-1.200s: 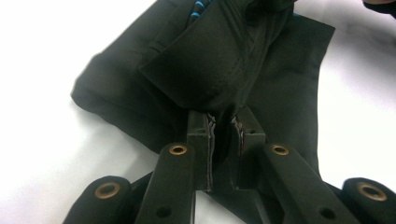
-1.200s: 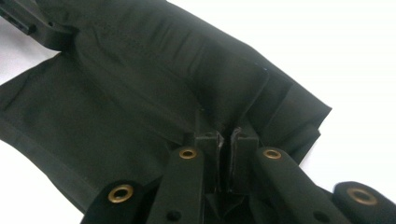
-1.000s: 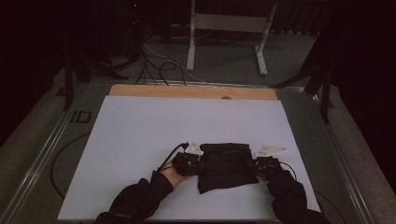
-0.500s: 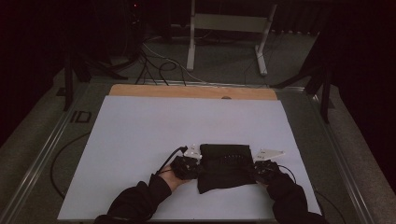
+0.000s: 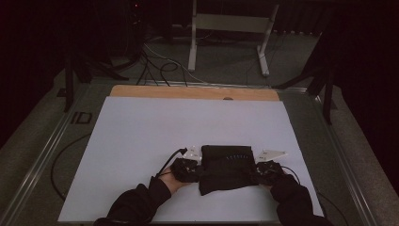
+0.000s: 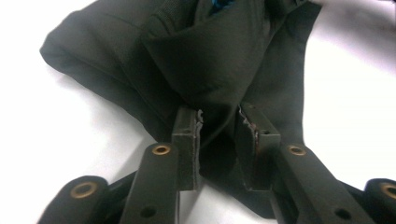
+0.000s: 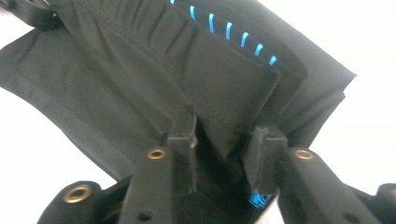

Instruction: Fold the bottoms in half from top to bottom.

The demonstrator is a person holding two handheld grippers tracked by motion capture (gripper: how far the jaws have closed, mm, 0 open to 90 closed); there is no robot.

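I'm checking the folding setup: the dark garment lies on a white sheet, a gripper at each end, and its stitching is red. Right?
Not quite: the stitching on the dark garment is blue, as the right gripper view shows. The white sheet and the left gripper and right gripper at its ends are correct.

a dim lab or recording studio: a white-topped work table (image 5: pixel 155 141) with a metal frame, loose cables (image 5: pixel 155 66) trailing over grey carpet, and a metal stand (image 5: pixel 230 28) behind.
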